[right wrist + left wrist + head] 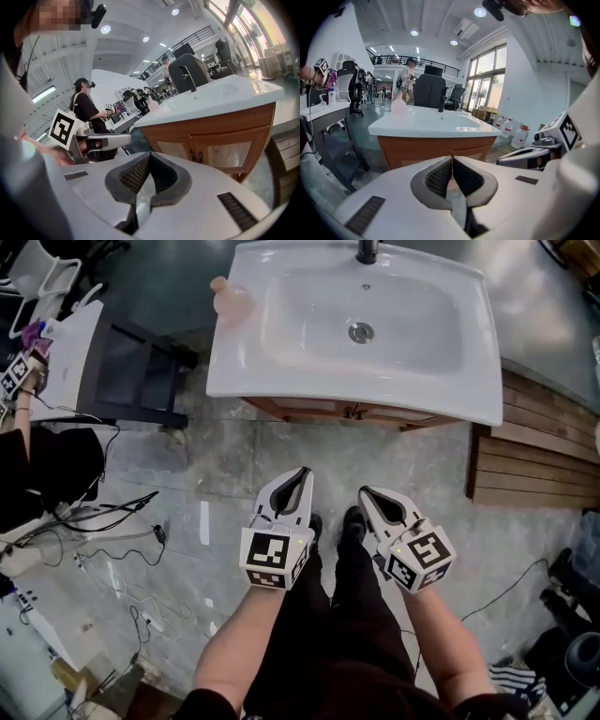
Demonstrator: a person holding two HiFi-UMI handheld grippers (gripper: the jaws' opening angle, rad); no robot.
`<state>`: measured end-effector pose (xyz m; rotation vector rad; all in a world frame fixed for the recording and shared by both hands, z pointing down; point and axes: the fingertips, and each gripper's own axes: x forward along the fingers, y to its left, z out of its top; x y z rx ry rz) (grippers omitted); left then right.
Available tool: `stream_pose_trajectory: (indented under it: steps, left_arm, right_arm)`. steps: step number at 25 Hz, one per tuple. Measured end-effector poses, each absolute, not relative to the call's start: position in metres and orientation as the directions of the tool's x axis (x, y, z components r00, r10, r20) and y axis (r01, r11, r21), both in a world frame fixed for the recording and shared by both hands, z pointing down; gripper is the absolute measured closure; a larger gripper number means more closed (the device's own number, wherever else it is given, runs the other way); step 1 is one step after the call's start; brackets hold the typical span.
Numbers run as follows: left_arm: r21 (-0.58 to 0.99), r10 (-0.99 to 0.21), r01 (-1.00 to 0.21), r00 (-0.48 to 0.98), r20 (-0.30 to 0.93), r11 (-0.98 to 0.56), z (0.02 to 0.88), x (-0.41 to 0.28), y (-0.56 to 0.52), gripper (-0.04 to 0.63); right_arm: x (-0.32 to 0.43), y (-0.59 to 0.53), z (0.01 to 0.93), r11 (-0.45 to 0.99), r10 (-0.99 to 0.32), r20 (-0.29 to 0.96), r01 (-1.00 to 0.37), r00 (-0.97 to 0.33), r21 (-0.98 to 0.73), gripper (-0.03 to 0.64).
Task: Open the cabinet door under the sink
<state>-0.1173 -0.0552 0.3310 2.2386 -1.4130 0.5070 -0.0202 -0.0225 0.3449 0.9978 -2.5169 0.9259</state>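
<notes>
The left gripper (305,472) and the right gripper (364,491) are smooth pale-grey shells that taper to beaks. Each carries a cube of black-and-white square markers at its back. In the left gripper view the dark, cross-hatched pads of the left gripper (452,157) meet at the tips with nothing between them. In the right gripper view the right gripper (150,154) is likewise closed tip to tip and empty. Neither touches anything.

In the head view the cabinet (319,411) sits at twelve o'clock from the grippers, apart from them. It is reddish-brown wood, mostly tucked under a glossy white sink (234,371) with rounded corners, an oval bowl and a round metal drain (361,332). A dark faucet (367,251) stands at the bowl's far edge. The right gripper view shows two cabinet doors (220,152) with pale, mottled inset panels. Both lie flush in the frame, with small dark handles (193,156) side by side at the middle seam.

A soft pink bottle (230,298) stands on the sink's rim at eleven o'clock. The floor (234,465) between grippers and cabinet is grey, veined stone. A slatted wooden platform (534,456) lies at two o'clock, and black cables (112,512) sprawl at nine o'clock. A dark metal stand (131,371) is at ten o'clock, beside the sink. Another person (86,110) in black stands beyond the sink in the right gripper view.
</notes>
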Motion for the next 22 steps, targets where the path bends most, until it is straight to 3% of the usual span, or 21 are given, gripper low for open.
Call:
stream_pose_trajectory:
  steps: [13,22]
  left_arm:
    - [0.168,-0.675,-0.857,0.492,0.550,-0.487,0.461,-0.152,-0.089,0.571]
    - [0.158,-0.635,-0.791,0.577,0.515,-0.591,0.532,-0.109,-0.130,0.571]
  right_arm:
    - [-0.068,-0.065,0.481,0.493,-0.580,0.506,-0.770,-0.638,-0.406,0.601]
    - [-0.028,-0.043,0.568,0.387,-0.609,0.536,-0.809,-0.585,-0.443,0.601]
